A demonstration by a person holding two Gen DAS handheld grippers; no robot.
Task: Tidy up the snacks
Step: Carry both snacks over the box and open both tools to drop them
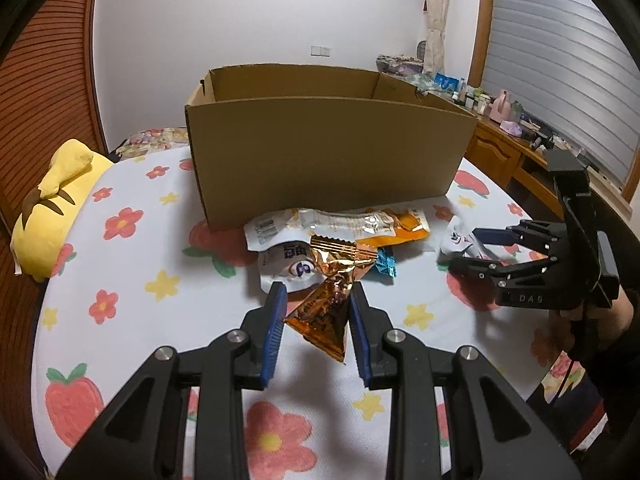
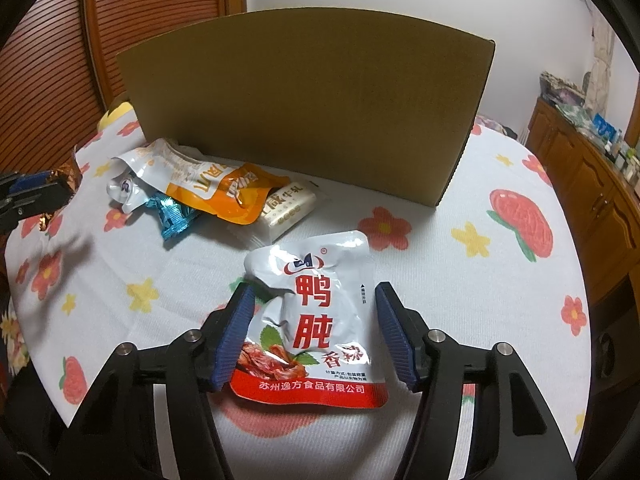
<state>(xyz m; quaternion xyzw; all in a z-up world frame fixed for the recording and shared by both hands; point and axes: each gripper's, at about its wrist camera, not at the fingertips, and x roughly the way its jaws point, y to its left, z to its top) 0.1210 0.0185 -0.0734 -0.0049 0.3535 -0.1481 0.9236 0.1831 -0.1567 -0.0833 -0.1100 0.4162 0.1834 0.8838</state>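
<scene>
Left tongs (image 1: 318,320) pinch copper wrapper (image 1: 326,308); right tongs (image 2: 314,336) straddle white pouch (image 2: 316,320).

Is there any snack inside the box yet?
Cannot tell: the left wrist view shows only the upper inner walls of the box; its floor is hidden behind the front wall.

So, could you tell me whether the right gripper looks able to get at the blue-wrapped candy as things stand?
Probably not directly: the right gripper already has the white duck-gizzard pouch between its fingers, and the blue-wrapped candy lies partly under the orange packet.
</scene>
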